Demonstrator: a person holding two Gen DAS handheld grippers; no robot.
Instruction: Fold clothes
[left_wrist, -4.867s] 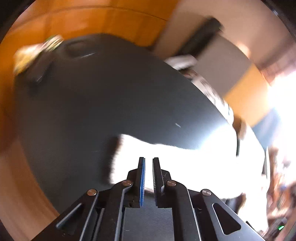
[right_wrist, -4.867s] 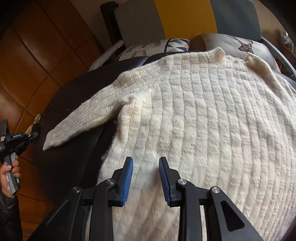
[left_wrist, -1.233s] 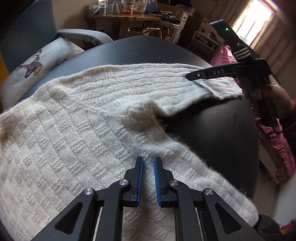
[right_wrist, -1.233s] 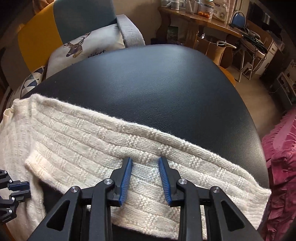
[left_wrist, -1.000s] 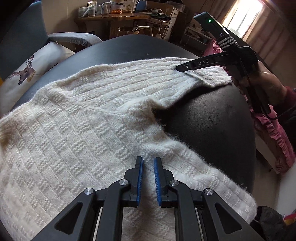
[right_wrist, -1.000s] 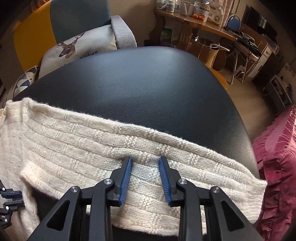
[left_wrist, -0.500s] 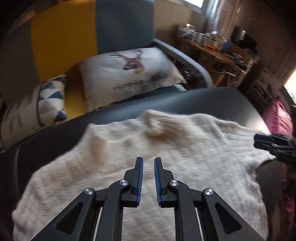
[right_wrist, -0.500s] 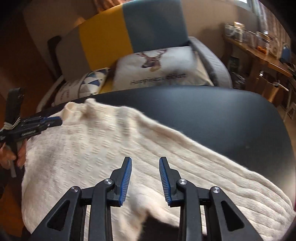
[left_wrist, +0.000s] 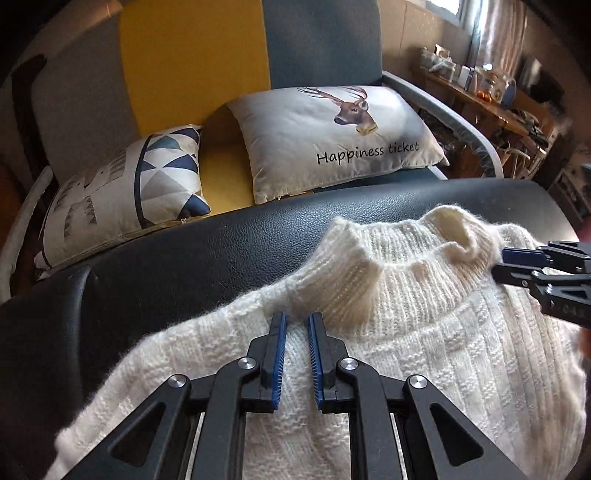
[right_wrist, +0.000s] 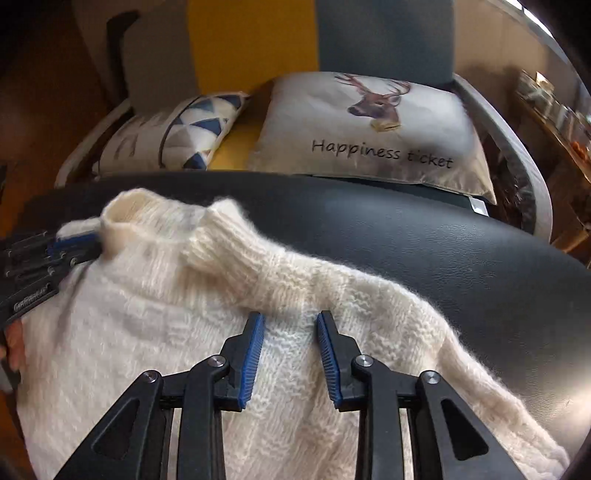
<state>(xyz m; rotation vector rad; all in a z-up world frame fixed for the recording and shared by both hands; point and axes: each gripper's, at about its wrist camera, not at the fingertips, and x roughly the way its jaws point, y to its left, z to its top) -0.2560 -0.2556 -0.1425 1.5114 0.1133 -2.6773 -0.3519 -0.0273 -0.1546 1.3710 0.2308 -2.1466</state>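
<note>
Sweater (left_wrist: 424, 332) collar apparently points toward sofa (left_wrist: 192, 55).

Daylight from a window (left_wrist: 466, 14) at upper right, dim vignetted fisheye corners, soft glare on the worktop (right_wrist: 517, 295).

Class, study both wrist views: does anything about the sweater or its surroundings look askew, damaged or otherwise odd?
Only the sweater collar stands out: it stands up bunched and lopsided on the black table. No damage or spill shows. The left gripper and right gripper flank the collar.
</note>
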